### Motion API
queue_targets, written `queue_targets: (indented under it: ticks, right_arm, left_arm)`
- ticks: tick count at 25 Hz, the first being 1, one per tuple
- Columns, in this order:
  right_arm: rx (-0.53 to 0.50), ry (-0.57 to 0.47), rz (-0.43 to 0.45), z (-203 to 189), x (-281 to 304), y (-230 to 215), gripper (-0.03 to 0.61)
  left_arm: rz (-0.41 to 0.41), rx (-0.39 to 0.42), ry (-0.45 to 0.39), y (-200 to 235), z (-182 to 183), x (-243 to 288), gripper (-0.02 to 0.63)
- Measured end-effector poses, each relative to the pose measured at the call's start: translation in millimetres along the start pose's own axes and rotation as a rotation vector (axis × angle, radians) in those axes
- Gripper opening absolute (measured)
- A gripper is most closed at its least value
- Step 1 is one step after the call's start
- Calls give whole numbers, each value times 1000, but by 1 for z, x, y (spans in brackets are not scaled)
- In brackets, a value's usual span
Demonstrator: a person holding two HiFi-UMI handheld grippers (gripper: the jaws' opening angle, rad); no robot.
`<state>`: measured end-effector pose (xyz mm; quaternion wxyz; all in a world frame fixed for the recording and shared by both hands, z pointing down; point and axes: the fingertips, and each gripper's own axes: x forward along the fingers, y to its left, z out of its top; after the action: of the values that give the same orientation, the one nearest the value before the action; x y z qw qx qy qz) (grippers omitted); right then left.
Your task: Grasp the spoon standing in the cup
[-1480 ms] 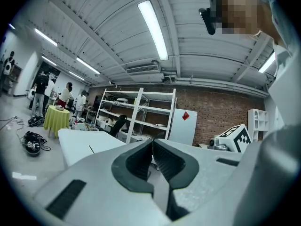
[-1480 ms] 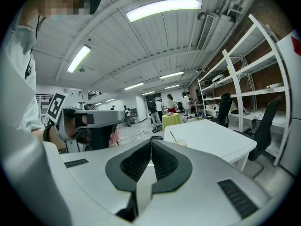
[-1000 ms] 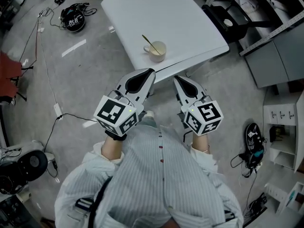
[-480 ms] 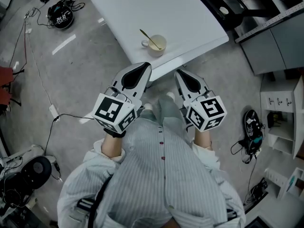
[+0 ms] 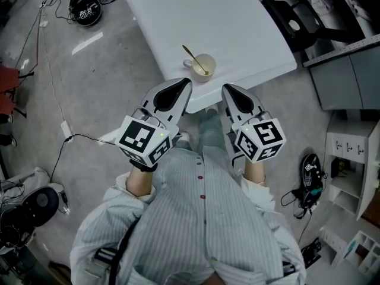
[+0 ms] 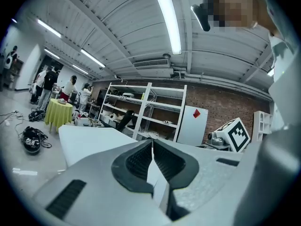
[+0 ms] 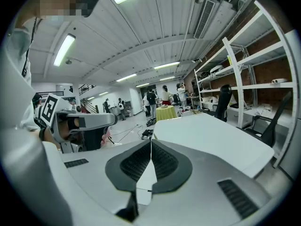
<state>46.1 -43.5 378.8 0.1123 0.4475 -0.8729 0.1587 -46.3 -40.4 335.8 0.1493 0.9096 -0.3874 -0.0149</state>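
Nothing grasped yet, the whole job lies ahead. The cup (image 5: 205, 66), round, cream and glossy with a small side handle, sits near the closest edge of the smooth white counter (image 5: 237, 22). The slim gold-toned spoon (image 5: 193, 58) leans out over its rim. The left gripper (image 5: 183, 84) and right gripper (image 5: 228, 90) hang just short of that edge, ribbed dark pads pressed together, both empty. My read: approach, open the jaws and pinch that thin handle.
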Motion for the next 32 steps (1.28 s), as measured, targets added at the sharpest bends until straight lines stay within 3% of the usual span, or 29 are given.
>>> queue_targets:
  ticks: [10,19,25,32]
  right_arm:
    - [-34,55,163,35,71,-67,9]
    - [-89,108,369,67,124,-102,9]
    - [-132,134,524,79,139,-103,9]
    - [-189,192,677,62,148,-84,9]
  left_arm:
    - [123,-23,-9,44,18,90,17]
    - [300,-48,-39,76,39,146,17]
    - [452,-61,-70,87,45,153,17]
    - [633,-81,-131,93,38,120,17]
